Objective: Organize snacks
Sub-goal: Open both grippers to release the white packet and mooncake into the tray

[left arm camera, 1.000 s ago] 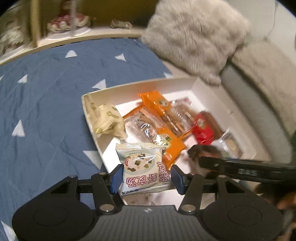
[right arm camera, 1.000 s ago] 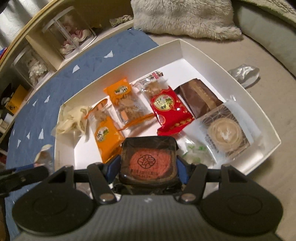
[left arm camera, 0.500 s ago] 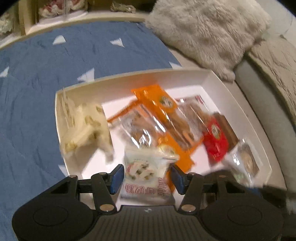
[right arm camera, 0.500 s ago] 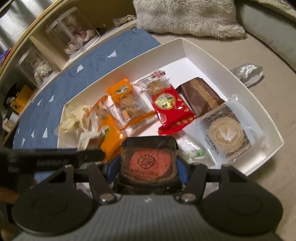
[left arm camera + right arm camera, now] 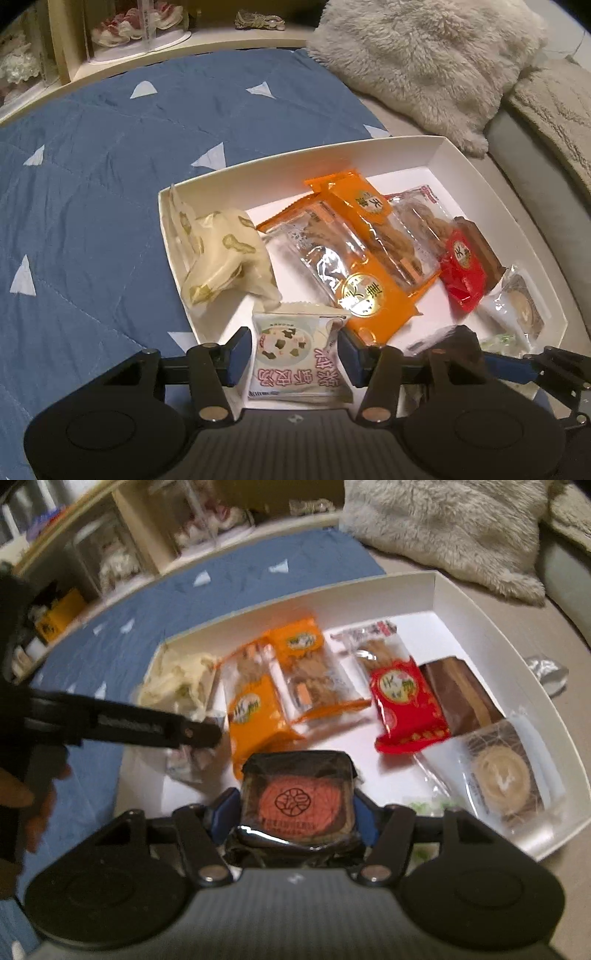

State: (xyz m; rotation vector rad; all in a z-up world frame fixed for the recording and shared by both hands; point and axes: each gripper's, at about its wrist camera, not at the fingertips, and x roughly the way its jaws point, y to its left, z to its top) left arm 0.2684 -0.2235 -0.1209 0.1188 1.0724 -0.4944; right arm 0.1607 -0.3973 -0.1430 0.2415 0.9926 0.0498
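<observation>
My left gripper point(image 5: 295, 354) is shut on a white soup packet point(image 5: 295, 362) with green print, held low over the near left corner of the white box point(image 5: 369, 162). My right gripper point(image 5: 295, 808) has a dark-wrapped mooncake point(image 5: 295, 801) with an orange top between its blue pads. Its jaws are opening, but the pads still press on the cake above the box's near edge point(image 5: 554, 849). In the box lie two orange packets point(image 5: 369, 266), a red packet point(image 5: 461, 269), a brown bar point(image 5: 461, 698), a clear-wrapped round pastry point(image 5: 498, 775) and a cream peanut-print wrapper point(image 5: 225, 258).
The box rests on a blue quilt with white triangles point(image 5: 92, 184). A fluffy grey pillow point(image 5: 424, 66) lies behind it, and shelves with display cases point(image 5: 129, 37) stand at the back. A crumpled silvery wrapper point(image 5: 546, 668) lies outside the box's right wall. A hand point(image 5: 33, 794) holds the left gripper.
The left gripper has carried the soup packet down toward the box's near left corner. The right gripper has rolled with the mooncake, and the left gripper now reaches further into its view.
</observation>
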